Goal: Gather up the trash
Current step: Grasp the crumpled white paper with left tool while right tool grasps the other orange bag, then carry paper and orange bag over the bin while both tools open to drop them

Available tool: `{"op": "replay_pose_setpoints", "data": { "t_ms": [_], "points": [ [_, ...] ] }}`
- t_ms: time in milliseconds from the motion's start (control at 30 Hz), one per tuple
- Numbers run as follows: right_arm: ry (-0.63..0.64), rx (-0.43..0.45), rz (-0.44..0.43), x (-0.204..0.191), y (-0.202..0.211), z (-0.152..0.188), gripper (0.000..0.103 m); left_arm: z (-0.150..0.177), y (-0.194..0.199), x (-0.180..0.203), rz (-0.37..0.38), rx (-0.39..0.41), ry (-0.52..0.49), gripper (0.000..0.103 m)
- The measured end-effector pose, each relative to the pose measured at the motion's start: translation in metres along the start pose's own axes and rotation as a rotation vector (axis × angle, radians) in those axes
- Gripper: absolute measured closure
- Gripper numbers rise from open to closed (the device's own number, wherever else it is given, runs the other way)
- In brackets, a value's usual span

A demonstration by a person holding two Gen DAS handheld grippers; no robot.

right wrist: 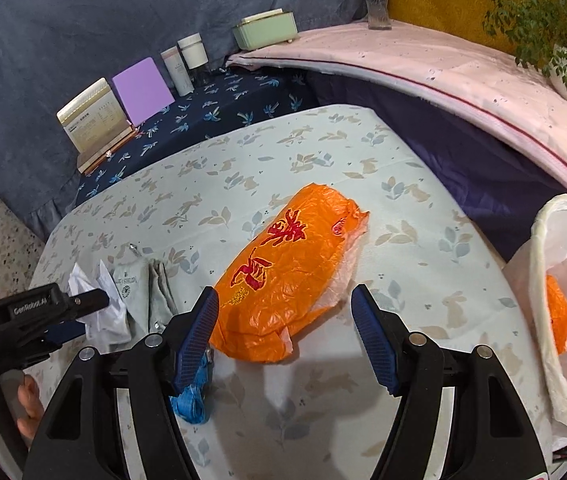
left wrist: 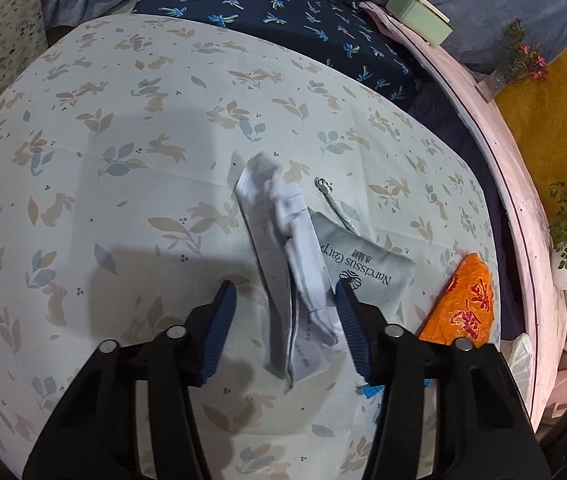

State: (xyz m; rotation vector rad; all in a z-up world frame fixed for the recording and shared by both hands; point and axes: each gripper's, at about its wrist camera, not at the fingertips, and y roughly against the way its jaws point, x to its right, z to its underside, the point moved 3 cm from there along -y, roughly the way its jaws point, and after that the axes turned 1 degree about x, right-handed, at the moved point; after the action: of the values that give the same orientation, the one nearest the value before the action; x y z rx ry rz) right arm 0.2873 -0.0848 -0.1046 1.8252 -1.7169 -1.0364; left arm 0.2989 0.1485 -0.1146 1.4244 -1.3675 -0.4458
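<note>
Left wrist view: left gripper (left wrist: 283, 308) jaws apart, crumpled white paper (left wrist: 283, 240) lying between them. Its lower end looks to be against the right-hand pad (left wrist: 353, 332); the other pad is clear of it, so no grip. Paper overlaps a grey drawstring pouch (left wrist: 363, 256) on the rabbit-print tablecloth (left wrist: 123, 120). Only a corner of the orange plastic bag (left wrist: 463, 304) is seen here.

Right wrist view: right gripper (right wrist: 285, 332) wide open, holding nothing, jaws either side of the near end of the orange plastic bag (right wrist: 295, 272). Only here: bin with white liner (right wrist: 563, 320) at table's right edge, orange scrap inside; blue scrap (right wrist: 191, 400) by the left-hand finger; left gripper (right wrist: 67, 308) over the paper.
</note>
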Motion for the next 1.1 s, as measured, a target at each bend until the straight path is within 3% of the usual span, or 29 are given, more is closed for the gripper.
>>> {"op": "replay_pose_setpoints", "data": {
  "t_ms": [167, 233, 300, 367, 467, 767, 1100],
  "points": [
    [-0.019, -0.027, -0.008, -0.002, -0.018, 0.001, 0.037, 0.001, 0.001, 0.008, 0.023, 0.005, -0.041, 0.079],
    [-0.021, -0.035, -0.007, -0.003, -0.023, 0.002, 0.037, 0.001, 0.003, 0.012, 0.016, 0.013, -0.057, 0.080],
    [-0.026, -0.051, -0.010, -0.003, -0.028, 0.004, 0.045, 0.002, 0.004, 0.014, 0.013, 0.017, -0.070, 0.081],
    [-0.025, -0.070, -0.027, -0.004, -0.031, 0.007, 0.069, 0.003, 0.005, 0.015, 0.020, 0.017, -0.076, 0.081],
    [-0.008, -0.063, -0.028, -0.005, -0.027, 0.008, 0.078, 0.004, 0.009, 0.018, 0.028, 0.020, -0.086, 0.081],
    [0.004, 0.035, -0.026, 0.003, 0.020, -0.008, 0.079, 0.012, 0.039, 0.057, 0.064, 0.061, -0.157, 0.081],
    [-0.017, 0.157, -0.004, 0.039, 0.095, -0.024, 0.079, 0.042, 0.074, 0.135, 0.123, 0.099, -0.298, 0.081]
  ]
}}
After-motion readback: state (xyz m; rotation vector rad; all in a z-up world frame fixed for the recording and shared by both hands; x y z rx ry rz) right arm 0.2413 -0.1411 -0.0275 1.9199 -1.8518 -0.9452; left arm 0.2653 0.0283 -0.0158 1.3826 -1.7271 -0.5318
